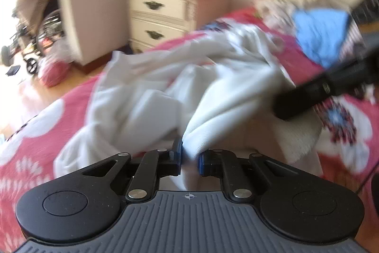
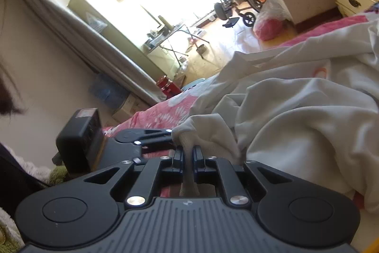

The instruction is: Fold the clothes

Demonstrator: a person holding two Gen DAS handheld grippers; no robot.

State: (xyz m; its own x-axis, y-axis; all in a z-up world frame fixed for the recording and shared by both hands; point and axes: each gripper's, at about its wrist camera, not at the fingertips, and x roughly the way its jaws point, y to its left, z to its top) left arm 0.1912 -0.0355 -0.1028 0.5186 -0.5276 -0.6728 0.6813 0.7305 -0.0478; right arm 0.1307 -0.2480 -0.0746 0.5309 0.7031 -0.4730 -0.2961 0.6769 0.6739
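A white garment [image 1: 170, 77] lies crumpled across the pink flowered bedspread [image 1: 30, 158]. My left gripper [image 1: 190, 155] is shut on a fold of its edge, close to the camera. The right gripper's black body [image 1: 319, 87] reaches in from the right onto the same garment. In the right wrist view the white garment [image 2: 296, 115] fills the right side, and my right gripper [image 2: 188, 158] is shut on a bunched edge of it. The left gripper's body [image 2: 142, 139] sits just left of that, touching the cloth.
A pile of other clothes with a blue item [image 1: 319, 32] lies at the bed's far right. A cream drawer chest [image 1: 161, 16] stands beyond the bed. A wheelchair [image 2: 246, 1] and a pink bag [image 2: 270, 27] are on the floor by a bright window.
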